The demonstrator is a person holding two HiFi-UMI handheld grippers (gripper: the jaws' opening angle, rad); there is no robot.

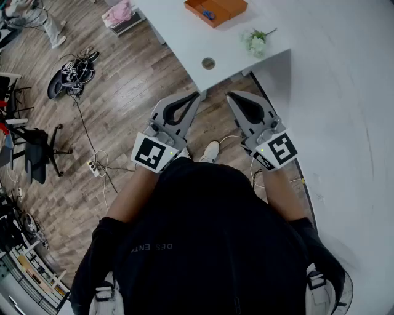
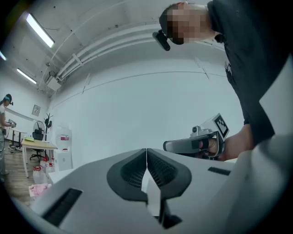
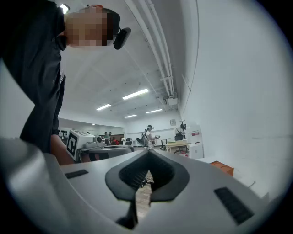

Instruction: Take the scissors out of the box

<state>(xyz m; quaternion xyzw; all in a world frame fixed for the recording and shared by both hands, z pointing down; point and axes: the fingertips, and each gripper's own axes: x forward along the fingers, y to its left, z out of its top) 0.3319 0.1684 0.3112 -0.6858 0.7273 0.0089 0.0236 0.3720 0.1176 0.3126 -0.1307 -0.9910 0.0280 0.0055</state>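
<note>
Blue-handled scissors (image 1: pixel 208 13) lie in the orange box (image 1: pixel 234 7) at the table's (image 1: pixel 178 37) far side. Approach step, I'd say: carry one gripper fwd over the box & spread its jaws before lowering onto the handles. Both left gripper (image 1: pixel 196 95) & right gripper (image 1: pixel 231 95) are pressed together, empty, held level side by side by the table's near edge.

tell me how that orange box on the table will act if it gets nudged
The orange box looks shallow and thin-walled, so probably light; on the smooth table it would likely slide rather than stay put. Low and wide, it seems unlikely to tip. The small blue item inside probably adds little weight.
</note>
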